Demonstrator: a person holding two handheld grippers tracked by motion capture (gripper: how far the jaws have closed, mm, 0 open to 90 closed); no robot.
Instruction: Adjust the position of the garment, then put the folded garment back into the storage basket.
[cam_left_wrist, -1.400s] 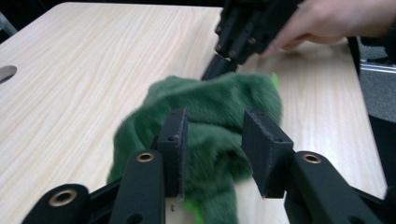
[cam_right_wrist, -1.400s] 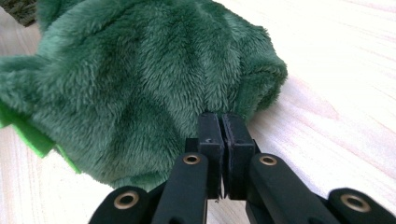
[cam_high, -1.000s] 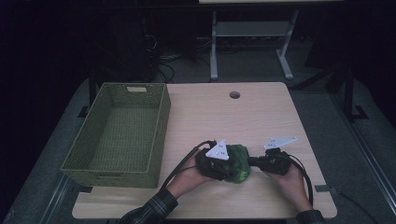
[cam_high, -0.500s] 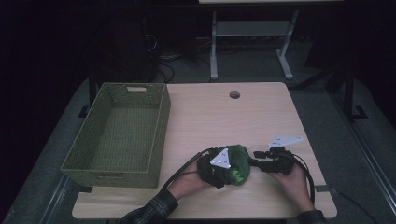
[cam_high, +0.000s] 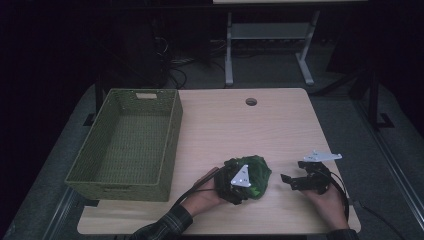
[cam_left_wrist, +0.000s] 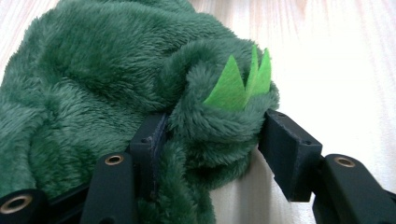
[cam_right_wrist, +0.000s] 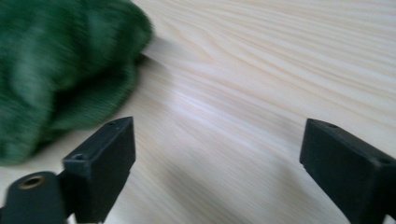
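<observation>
A dark green plush toy (cam_high: 256, 168) with light-green felt spikes (cam_left_wrist: 238, 84) lies on the wooden table (cam_high: 235, 130) near its front edge. My left gripper (cam_high: 247, 184) comes in from the left. Its jaws have just been opening a little, and they still press on a fold of the plush (cam_left_wrist: 93, 70), the left pad sunk into the fur. My right gripper (cam_high: 289, 181) is a short way to the right of the toy. Its jaws have just been opening and stand wide apart with bare wood between them (cam_right_wrist: 217, 135). The plush (cam_right_wrist: 56, 70) is blurred at the upper left of the right gripper view.
A green woven basket (cam_high: 170, 145) with nothing in it stands on the left side of the table. A round cable hole (cam_high: 251, 101) is near the far edge. A metal frame (cam_high: 270, 35) stands on the dark floor beyond.
The right gripper has let go of the plush, opened wide and drawn away to the right. The left gripper and the plush have shifted slightly toward the front edge.
</observation>
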